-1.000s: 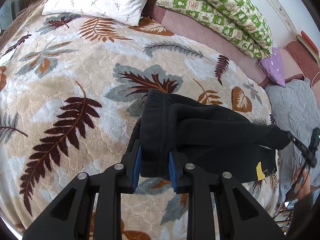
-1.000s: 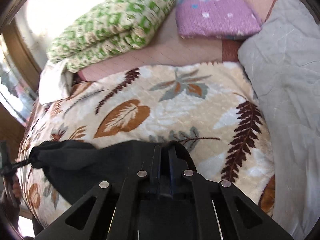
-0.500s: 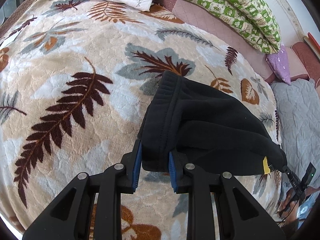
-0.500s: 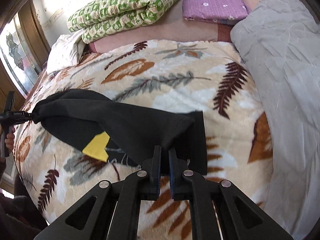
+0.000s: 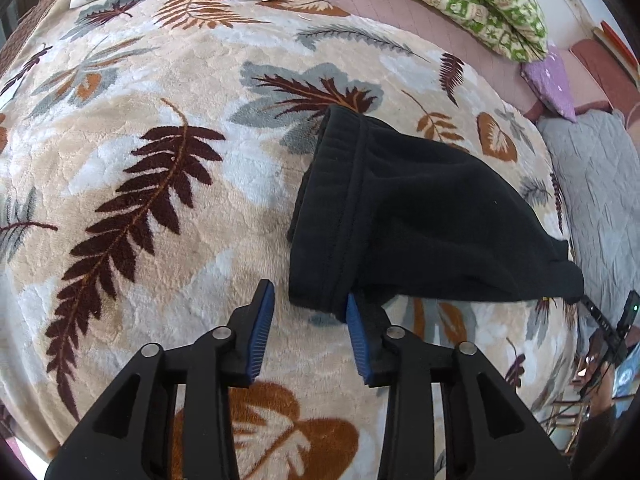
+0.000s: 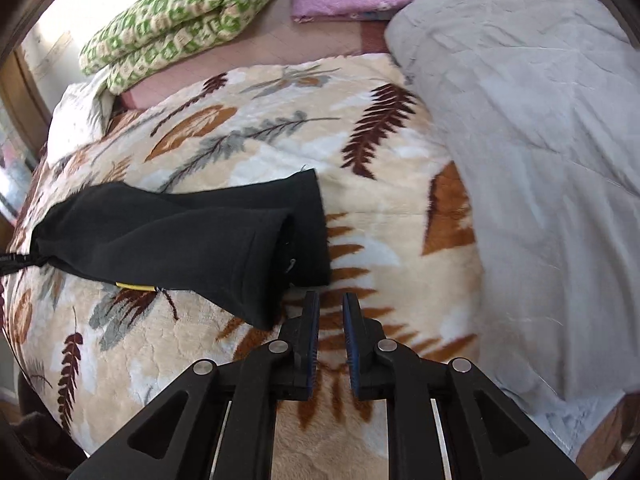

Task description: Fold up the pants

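Black fleece pants (image 5: 420, 216) lie folded on the leaf-print blanket (image 5: 152, 184) of the bed. My left tool (image 5: 308, 320) stands apart, its right pad touching the waistband (image 5: 332, 216) corner; my right tool (image 6: 330, 320) is slightly apart, just beside the leg cuffs (image 6: 280, 256), holding nothing. The fabric looks soft, light and limp; I judge the thick waistband and hems the best grips.

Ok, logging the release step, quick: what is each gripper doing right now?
Left gripper: open, holding nothing; the black pants lie on the blanket at its fingertips.
Right gripper: slightly open, holding nothing, just clear of the pants.
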Demonstrator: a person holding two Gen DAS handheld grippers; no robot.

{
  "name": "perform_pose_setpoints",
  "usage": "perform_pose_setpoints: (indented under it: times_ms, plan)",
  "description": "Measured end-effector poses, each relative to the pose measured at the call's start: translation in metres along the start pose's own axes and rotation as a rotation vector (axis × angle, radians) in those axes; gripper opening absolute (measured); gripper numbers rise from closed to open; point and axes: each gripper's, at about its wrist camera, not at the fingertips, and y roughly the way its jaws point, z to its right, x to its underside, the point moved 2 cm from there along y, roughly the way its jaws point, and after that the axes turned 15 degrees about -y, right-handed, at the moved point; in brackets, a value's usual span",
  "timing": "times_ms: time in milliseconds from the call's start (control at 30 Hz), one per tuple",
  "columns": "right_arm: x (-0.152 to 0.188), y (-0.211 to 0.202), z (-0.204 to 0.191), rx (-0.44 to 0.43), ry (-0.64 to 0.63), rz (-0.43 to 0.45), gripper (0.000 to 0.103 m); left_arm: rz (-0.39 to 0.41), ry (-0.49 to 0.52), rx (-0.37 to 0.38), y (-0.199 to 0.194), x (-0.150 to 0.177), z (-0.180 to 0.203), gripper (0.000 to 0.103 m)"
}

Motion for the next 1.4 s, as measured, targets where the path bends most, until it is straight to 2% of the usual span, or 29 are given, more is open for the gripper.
perform_pose_setpoints:
  times_ms: [67,133,267,300,400,467,533,667,800,933,1067,1233,1400]
  plan:
    - [0.002,-0.009,0.004,-0.014,0.043,0.013,0.017,-0.007,0.033,-0.008,-0.008,0.005,-0.001,0.037]
    - [0.001,-0.019,0.006,-0.029,0.092,0.032,0.025,-0.008,0.056,-0.014,-0.017,0.007,0.001,0.037]
    - [-0.009,-0.025,0.005,-0.098,0.225,0.042,0.052,0.023,0.147,-0.018,-0.042,0.007,0.023,0.037]
    - [-0.013,-0.023,0.005,-0.117,0.271,0.033,0.055,0.029,0.172,-0.021,-0.046,0.005,0.032,0.038]
    - [-0.021,-0.012,0.01,-0.18,0.405,-0.01,0.055,0.021,0.237,-0.011,-0.05,-0.002,0.066,0.049]
    - [-0.024,0.001,0.018,-0.269,0.53,-0.033,0.055,-0.003,0.277,0.003,-0.046,-0.006,0.094,0.05]
    - [-0.025,0.012,0.024,-0.302,0.607,-0.048,0.055,-0.018,0.309,0.007,-0.041,-0.009,0.115,0.05]
    - [-0.03,0.021,0.027,-0.285,0.62,-0.056,0.055,-0.048,0.353,-0.013,-0.025,-0.026,0.157,0.05]
    - [-0.033,0.031,0.023,-0.315,0.6,-0.076,0.055,-0.09,0.321,-0.049,-0.005,-0.05,0.171,0.05]
    - [-0.034,0.036,0.025,-0.332,0.602,-0.078,0.055,-0.12,0.256,-0.103,0.013,-0.076,0.161,0.05]
    - [-0.033,0.043,0.023,-0.363,0.6,-0.093,0.056,-0.142,0.167,-0.122,0.015,-0.1,0.121,0.05]
    - [-0.036,0.052,0.019,-0.38,0.583,-0.102,0.056,-0.241,-0.001,-0.065,0.022,-0.112,0.063,0.05]
    - [-0.041,0.059,0.017,-0.374,0.585,-0.118,0.059,-0.321,-0.034,0.01,0.038,-0.106,0.052,0.05]
